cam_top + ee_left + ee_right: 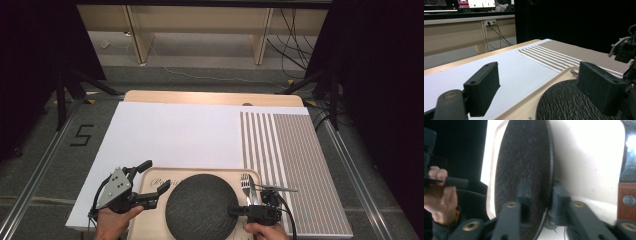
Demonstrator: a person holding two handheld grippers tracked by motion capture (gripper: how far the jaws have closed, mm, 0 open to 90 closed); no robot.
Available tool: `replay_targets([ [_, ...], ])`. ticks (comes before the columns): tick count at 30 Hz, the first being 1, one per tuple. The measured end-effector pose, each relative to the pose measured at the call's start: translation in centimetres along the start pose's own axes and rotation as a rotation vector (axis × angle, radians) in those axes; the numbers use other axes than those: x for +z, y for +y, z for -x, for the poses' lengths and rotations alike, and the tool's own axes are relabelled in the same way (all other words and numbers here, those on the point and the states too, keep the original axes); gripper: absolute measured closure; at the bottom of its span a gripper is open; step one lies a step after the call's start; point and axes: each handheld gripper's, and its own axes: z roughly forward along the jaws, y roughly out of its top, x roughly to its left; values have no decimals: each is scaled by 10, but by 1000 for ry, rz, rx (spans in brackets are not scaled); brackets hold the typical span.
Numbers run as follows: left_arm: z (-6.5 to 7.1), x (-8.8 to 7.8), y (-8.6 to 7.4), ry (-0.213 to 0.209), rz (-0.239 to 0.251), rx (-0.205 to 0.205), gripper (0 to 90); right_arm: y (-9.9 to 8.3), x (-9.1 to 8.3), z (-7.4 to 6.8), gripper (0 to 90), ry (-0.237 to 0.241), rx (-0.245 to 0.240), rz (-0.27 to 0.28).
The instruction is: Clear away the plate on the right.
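One dark plate [200, 205], one fork [245, 185], one tray [155, 176]

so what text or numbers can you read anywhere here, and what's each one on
"5": black mark on the floor left of the table.
Script lettering starting with "R": printed on the tray, partly covered by the dark plate and too blurred to read.
Monitor screens in the background: too small to read.
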Motion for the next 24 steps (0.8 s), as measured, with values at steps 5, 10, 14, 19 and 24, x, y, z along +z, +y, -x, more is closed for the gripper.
replay_targets([
  [5,0,0,0,-3,-3,-5,174,-1,6,-8,493,-85,-58,-34],
  [10,0,0,-1,-6,-6,-6,174,-2,6,-19,387,-148,-167,-56],
  [14,0,0,-1,-6,-9,-7,174,-3,7,-27,298,-205,-301,-52],
  [19,1,0,-1,-8,-9,-8,174,-2,4,-31,221,-239,-413,-7],
  [24,1,0,-1,-8,-10,-10,174,-3,-3,-39,204,-278,-461,15],
])
